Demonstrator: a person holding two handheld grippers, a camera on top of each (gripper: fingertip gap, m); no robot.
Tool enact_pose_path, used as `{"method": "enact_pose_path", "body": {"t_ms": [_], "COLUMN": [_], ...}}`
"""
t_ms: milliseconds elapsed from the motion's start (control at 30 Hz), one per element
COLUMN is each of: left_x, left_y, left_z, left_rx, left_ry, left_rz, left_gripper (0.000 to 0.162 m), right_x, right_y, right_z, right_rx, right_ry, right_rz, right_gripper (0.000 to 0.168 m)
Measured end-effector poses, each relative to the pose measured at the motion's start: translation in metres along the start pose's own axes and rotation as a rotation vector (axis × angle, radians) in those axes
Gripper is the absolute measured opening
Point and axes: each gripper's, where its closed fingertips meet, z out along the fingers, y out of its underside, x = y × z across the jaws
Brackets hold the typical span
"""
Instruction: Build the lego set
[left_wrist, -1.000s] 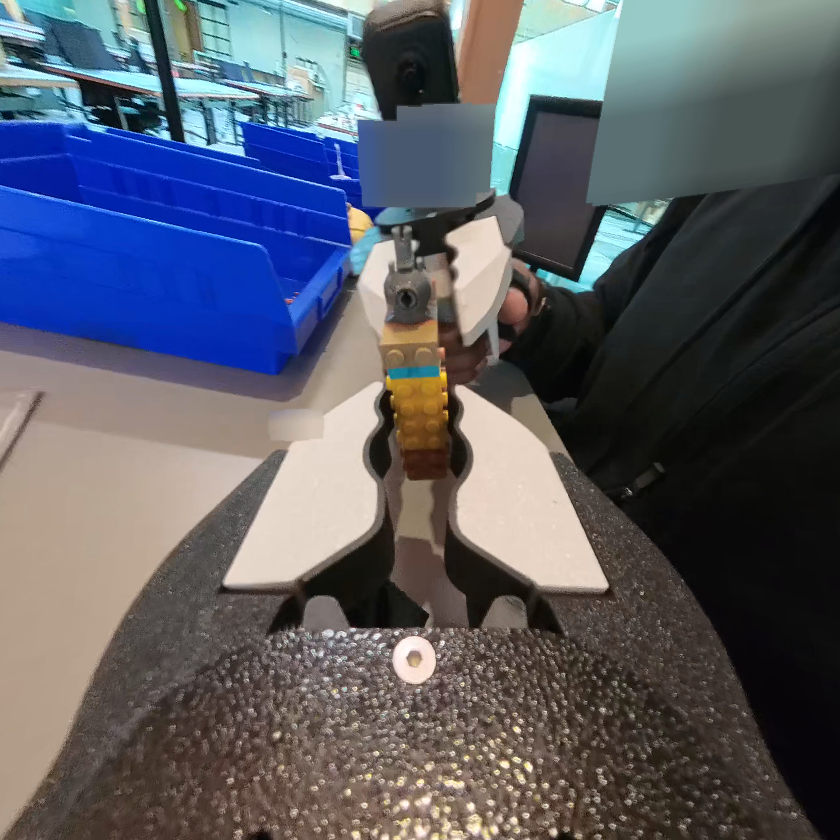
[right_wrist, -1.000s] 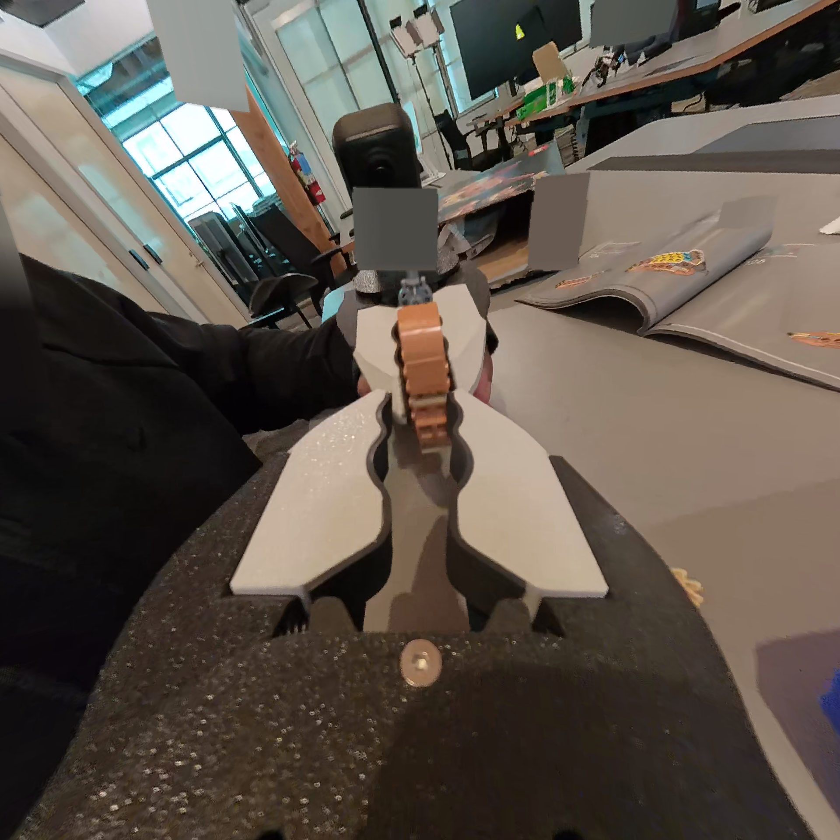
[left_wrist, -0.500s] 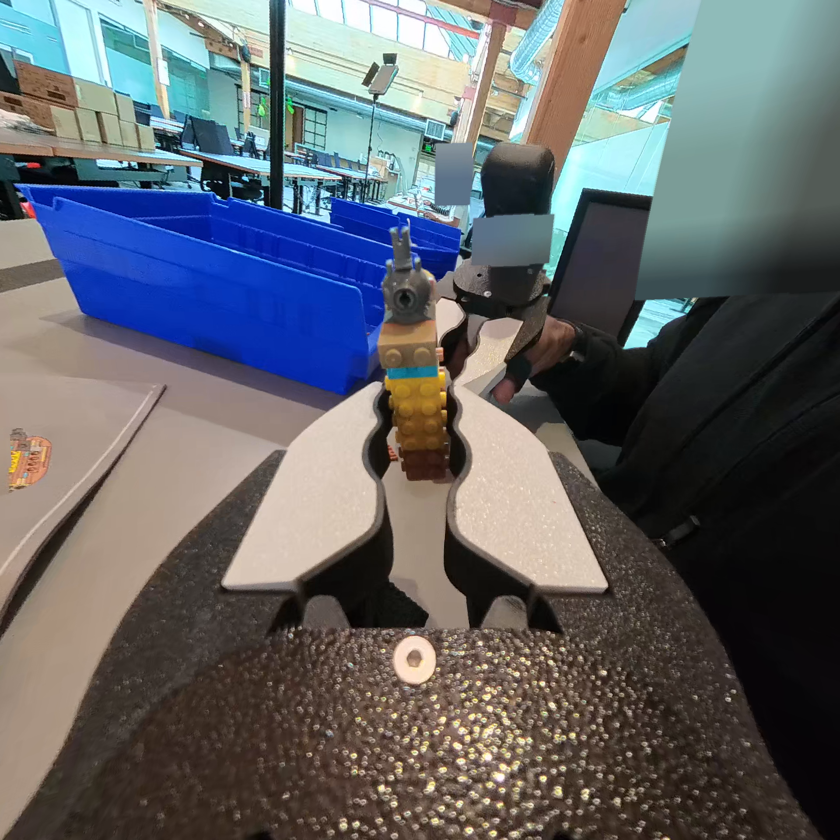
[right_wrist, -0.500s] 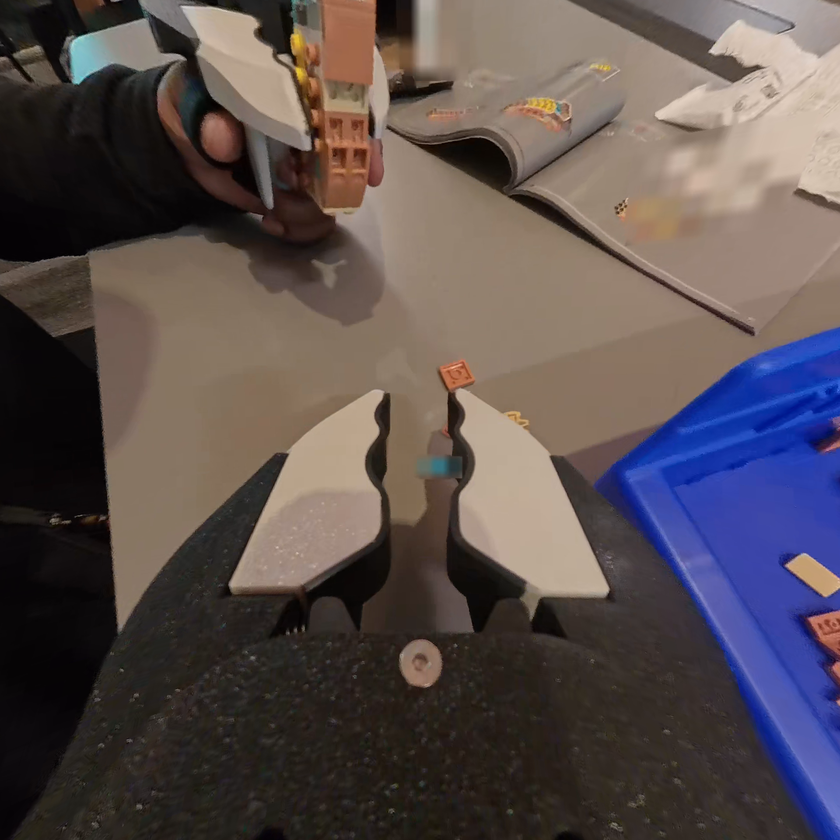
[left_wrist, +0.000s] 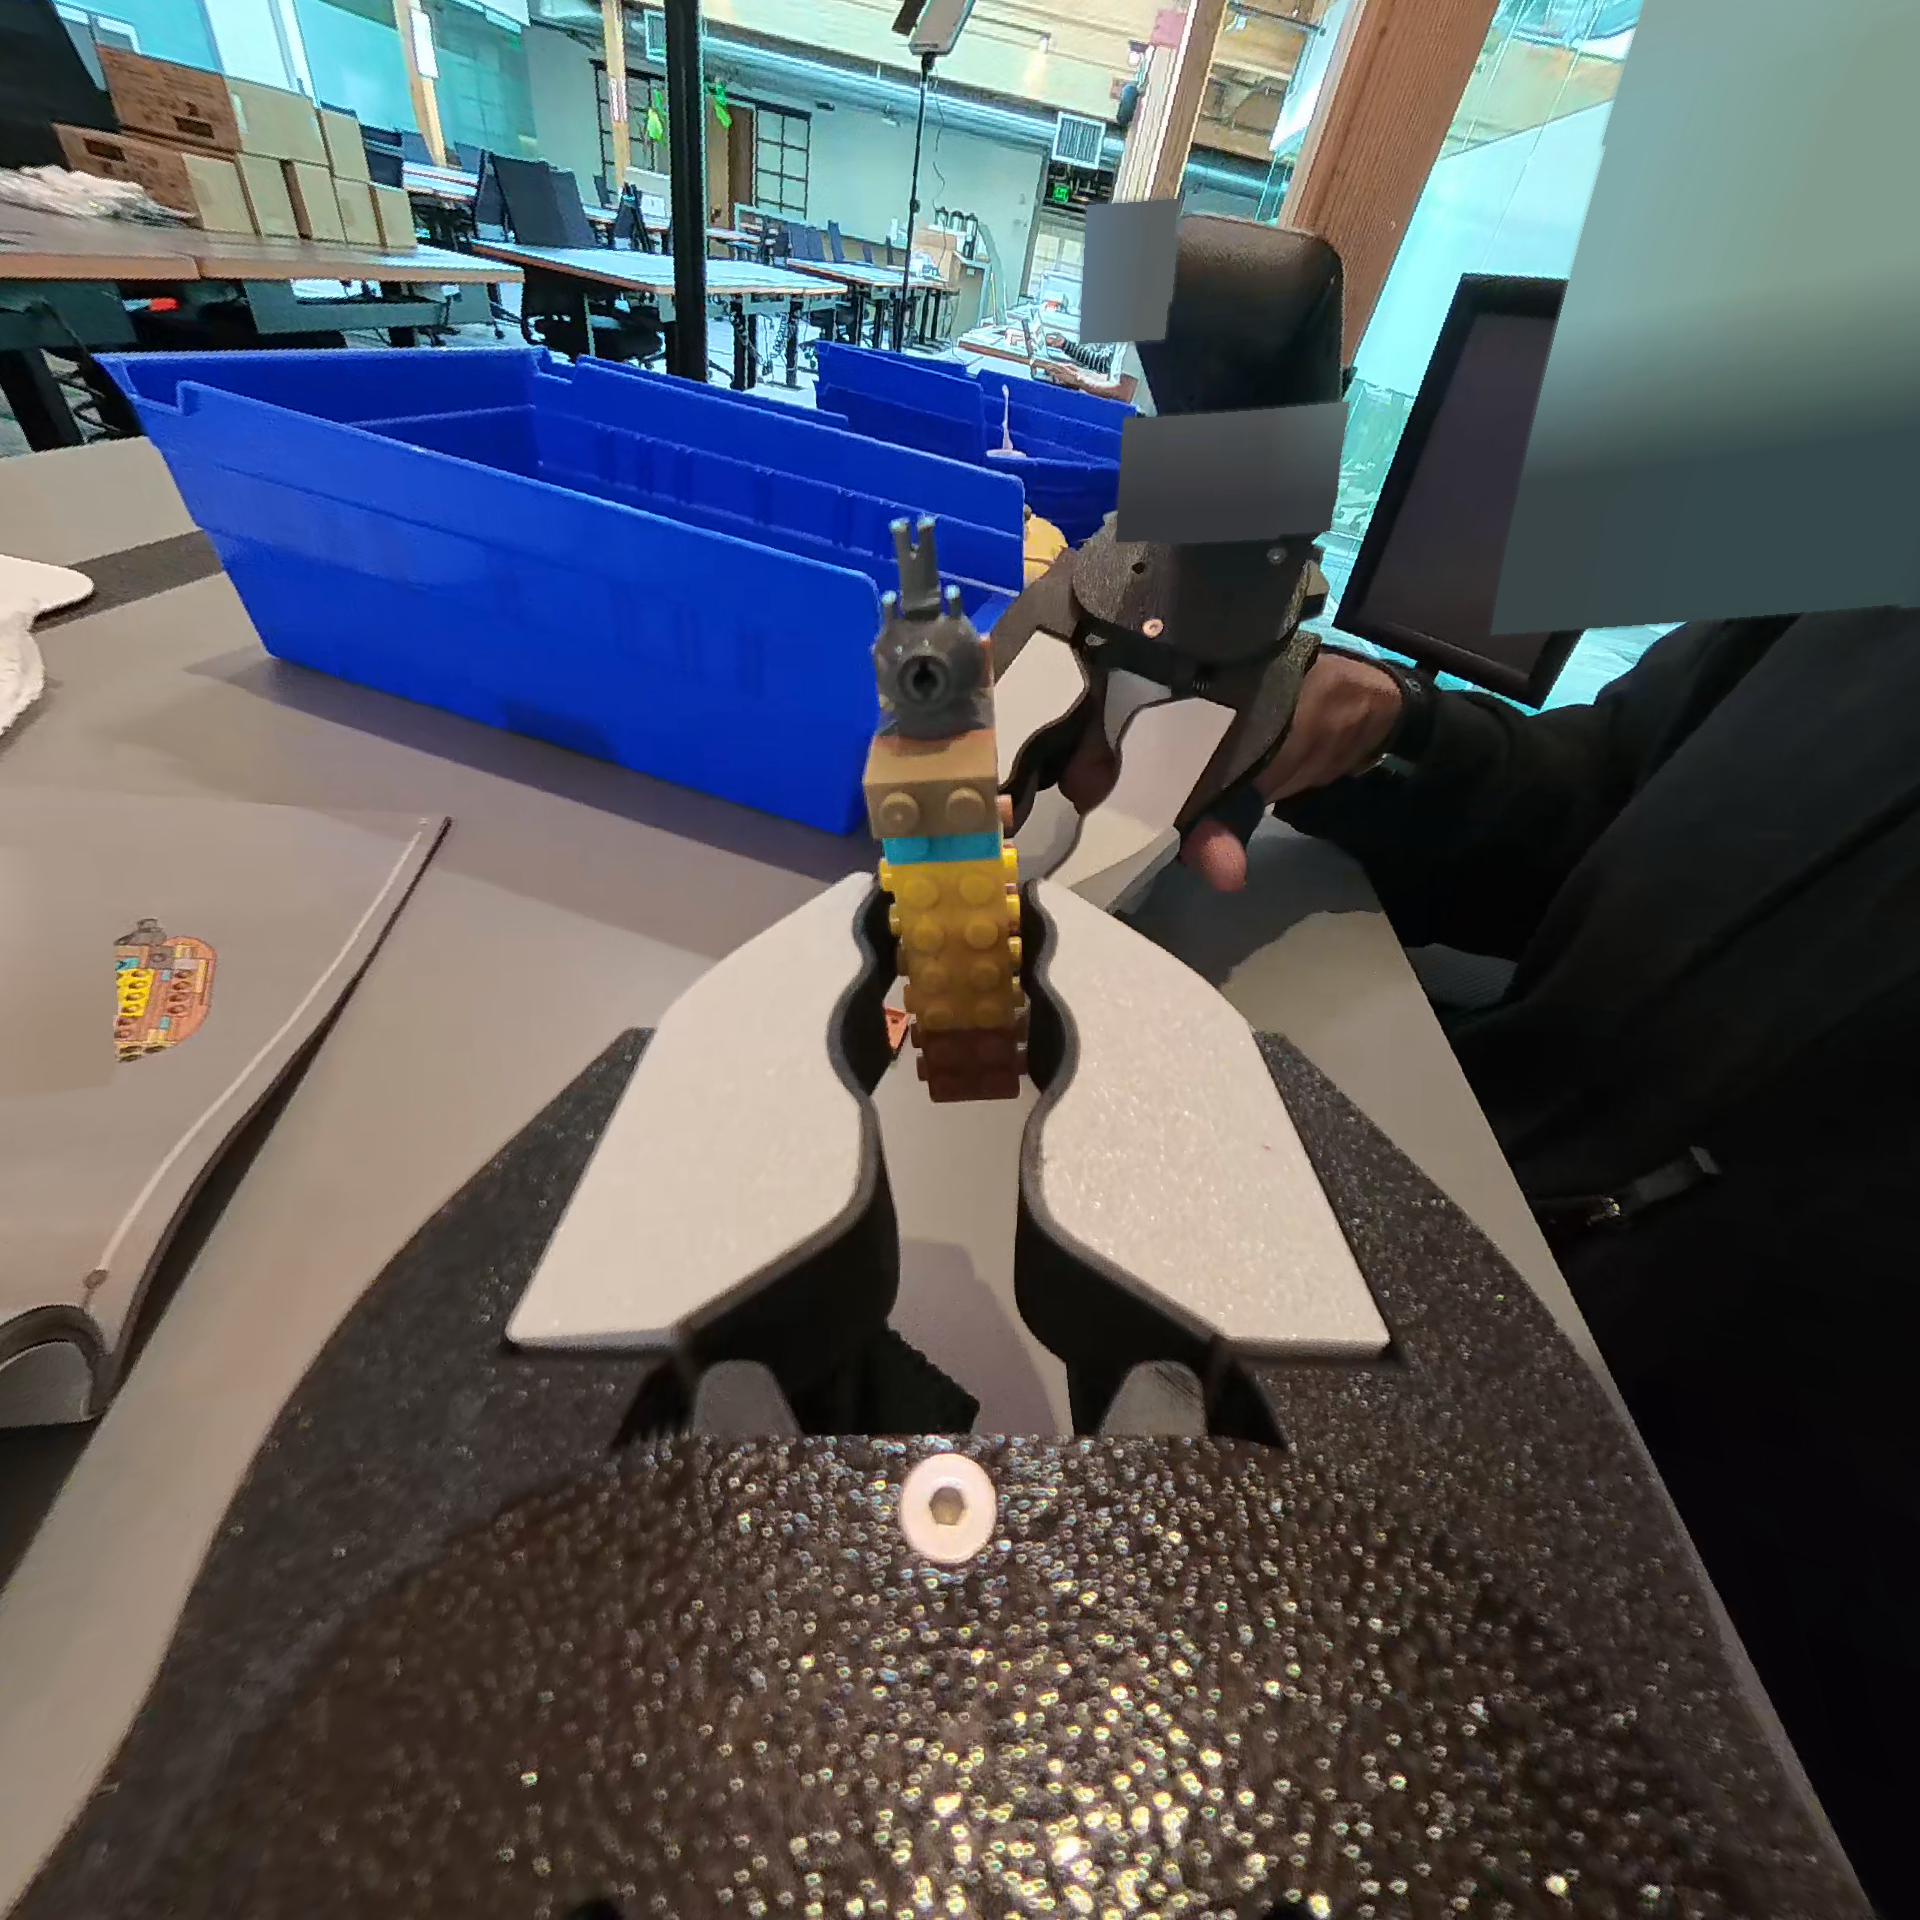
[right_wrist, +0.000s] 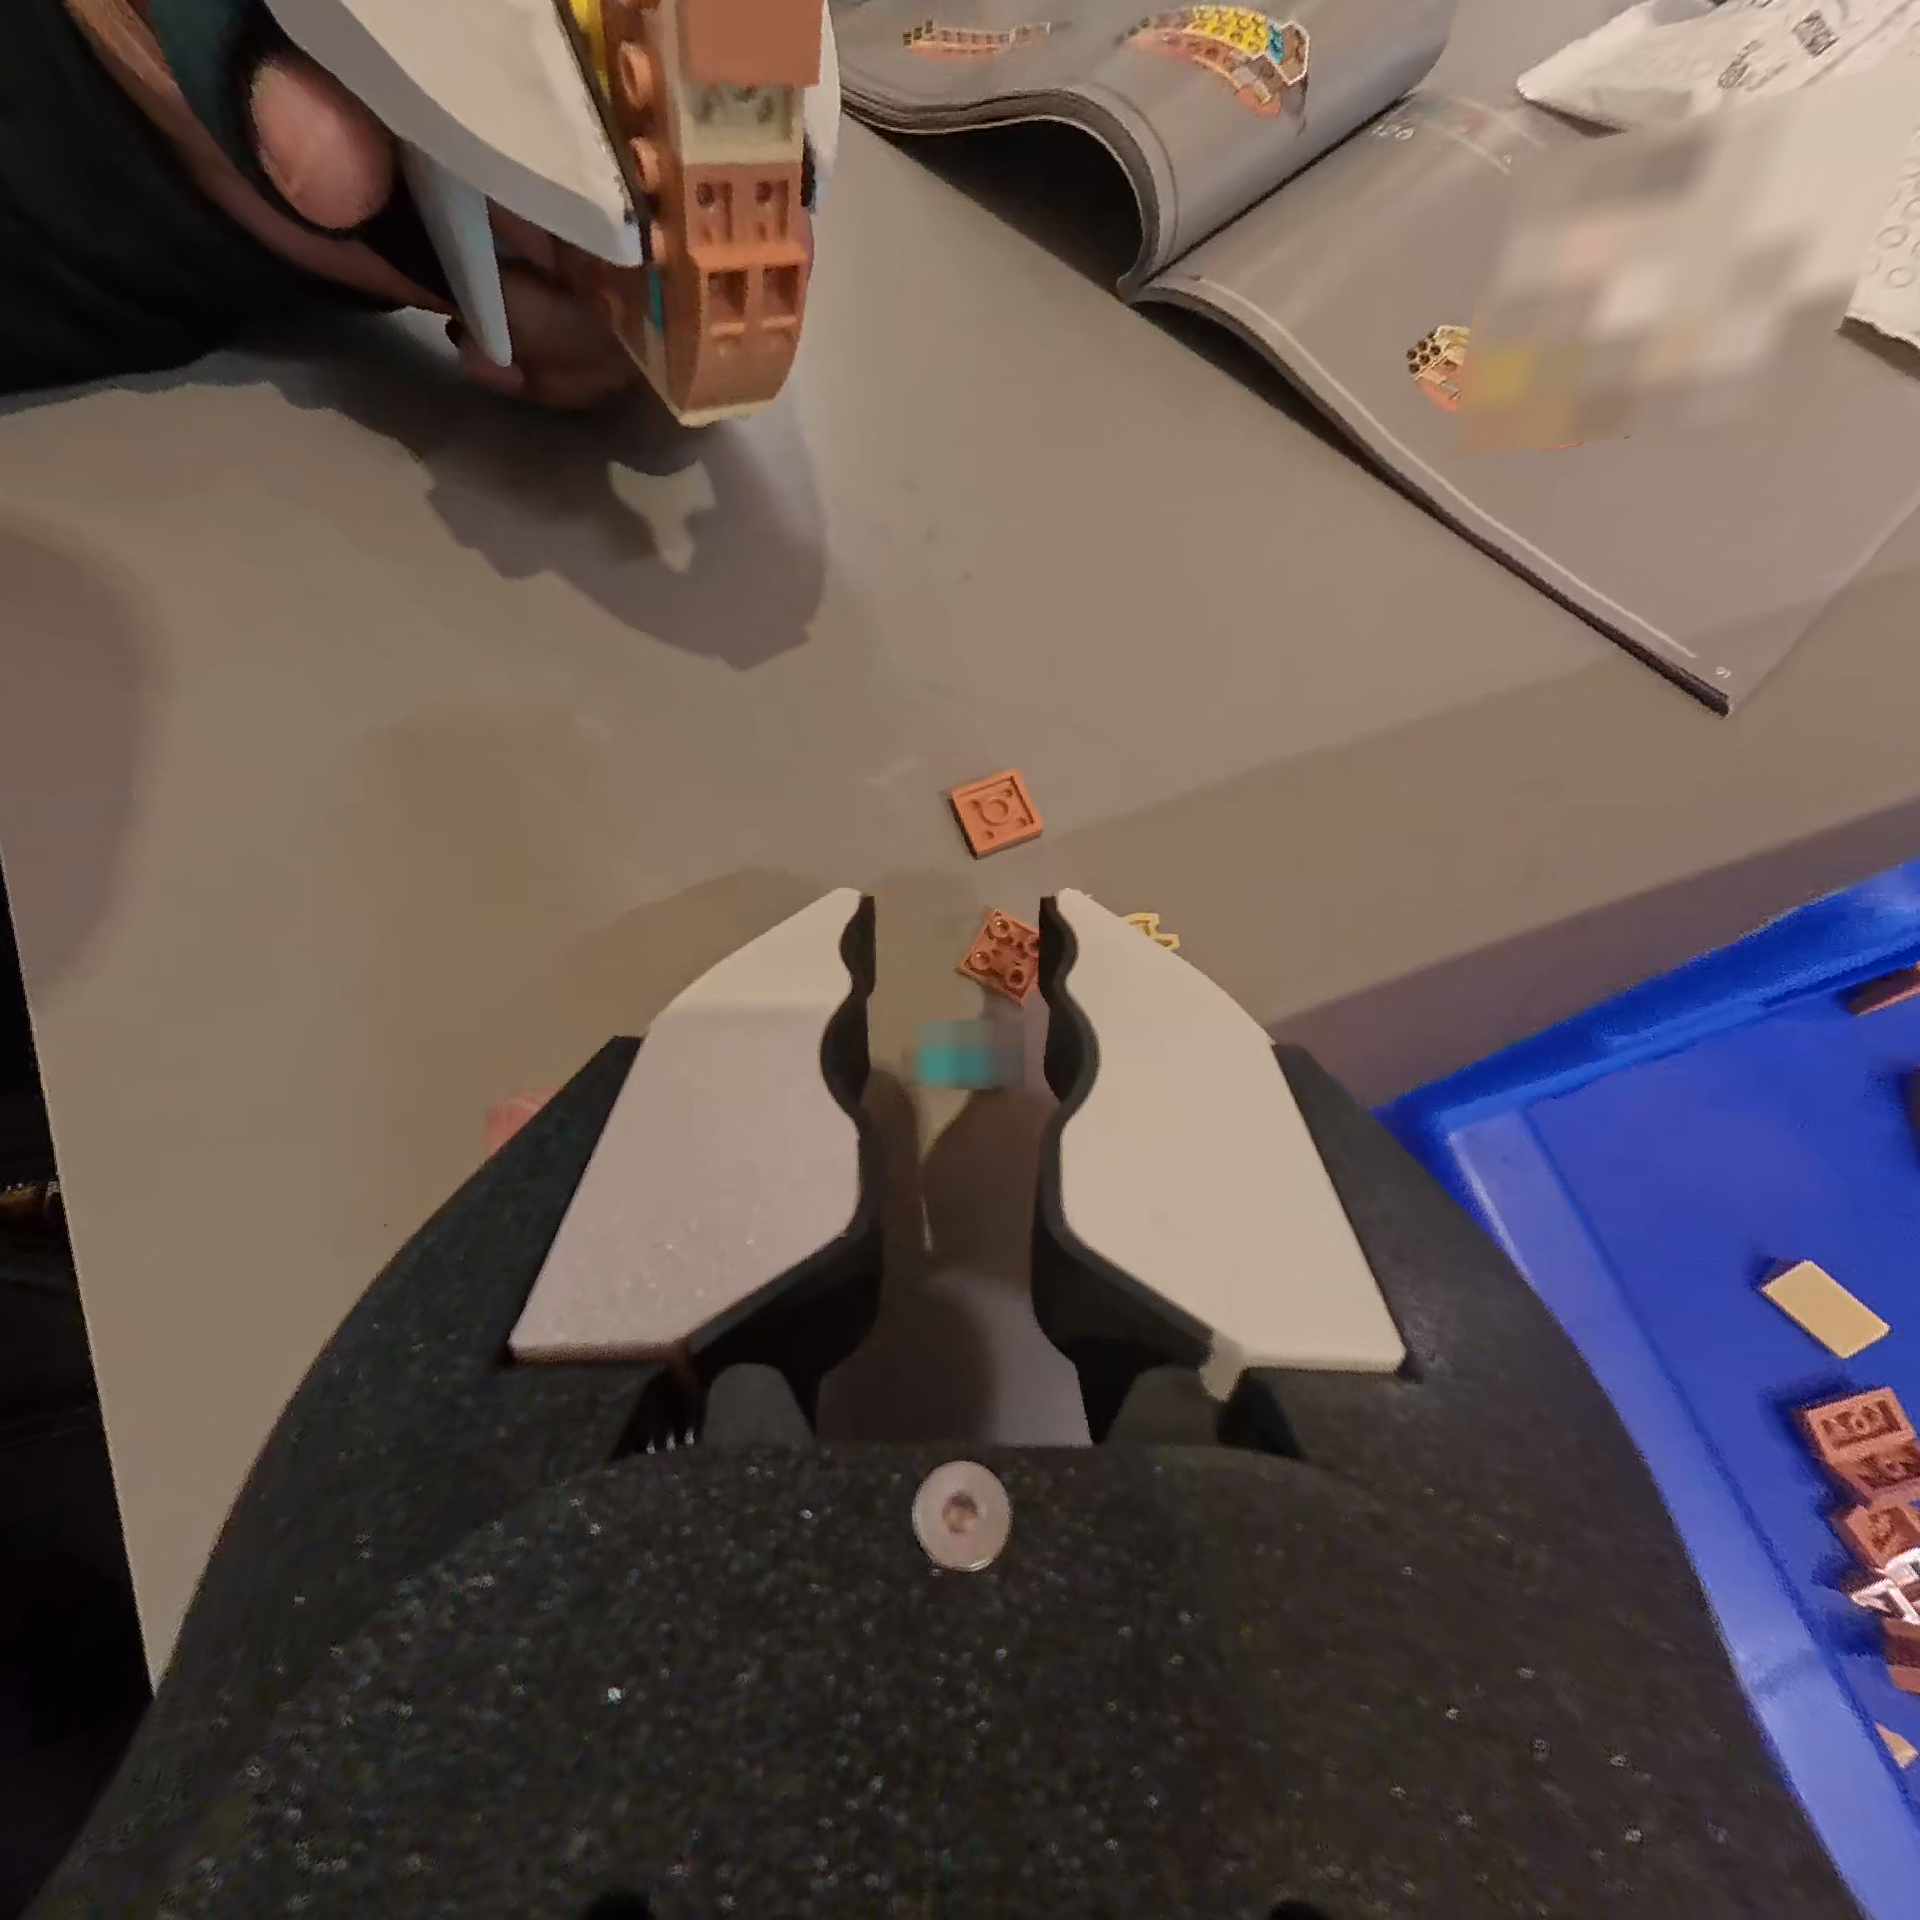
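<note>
Black speckled claw (left_wrist: 951, 935), pale fingers (left_wrist: 727, 1122), seemingly black sleeve (left_wrist: 1621, 790)

Left view light: bright daylight from the hall's windows and glass behind; table (left_wrist: 644, 935) evenly lit.
Right view light: dimmer, warmer, seen from above.
Shadows: soft dark patch on the table (right_wrist: 935, 644) under the lego model (right_wrist: 727, 270); faint ones beside the bin (left_wrist: 540, 592).
Glare: sparkle on the left gripper (left_wrist: 951, 914) body's grainy black surface.
Blur: loose plates (right_wrist: 995, 812) fairly sharp; bin (right_wrist: 1714, 1195) pieces at the right edge smeared.
Distortion: wide-angle bending at the edges; booklet (right_wrist: 1351, 260) curved.
</note>
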Motion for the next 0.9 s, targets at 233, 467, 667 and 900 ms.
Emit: {"method": "enact_pose_path", "body": {"t_ms": [233,467,667,900], "left_x": [0.001,0.000,0.001,0.002], "left_y": [0.003,0.004,0.005,0.004], "left_z": [0.003,0.004,0.005,0.005], "left_rx": [-0.024,-0.034,-0.040,-0.040], "left_ry": [-0.003,-0.009,-0.010,-0.012], "left_rz": [0.010,0.011,0.018,0.025], "left_gripper": [0.022,0.022,0.022,0.022], "right_x": [0.005,0.008,0.007,0.010], "right_y": [0.007,0.016,0.018,0.022], "right_z": [0.002,0.007,0.009,0.012], "right_rx": [-0.051,-0.113,-0.131,-0.164], "right_ry": [0.037,0.068,0.056,0.065], "right_rz": [0.024,0.050,0.098,0.134], "right_gripper": [0.033,0.032,0.027,0.021]}}
